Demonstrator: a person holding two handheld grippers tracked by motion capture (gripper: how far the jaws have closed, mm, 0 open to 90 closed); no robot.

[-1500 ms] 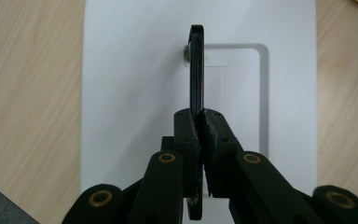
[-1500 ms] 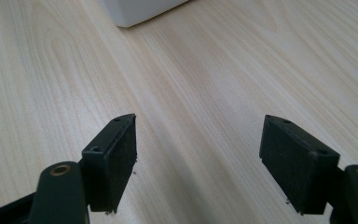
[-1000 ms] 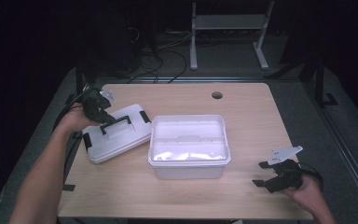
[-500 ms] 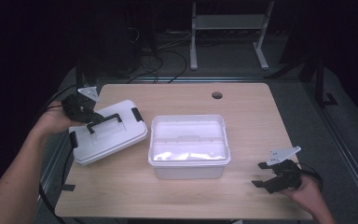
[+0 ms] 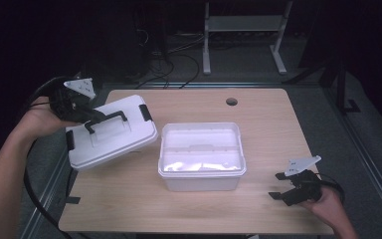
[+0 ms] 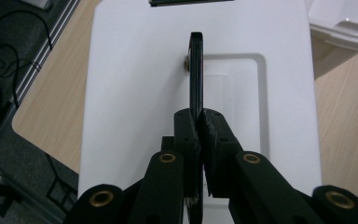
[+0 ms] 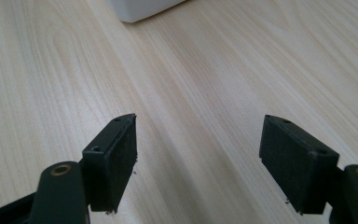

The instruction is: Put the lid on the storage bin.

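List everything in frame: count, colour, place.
white plastic lid with black carry handle and black latches: 1, white and black, tilted over the table's left edge, held by the handle
open white plastic storage box: 1, white, table centre
light wooden table with round cable hole: 1, light wood, under all
white metal stand: 1, white, floor behind table
black cables: several, black, floor behind table
left claw: 1, black, shut on the lid's handle
right claw: 1, black, open, low over the table's right front
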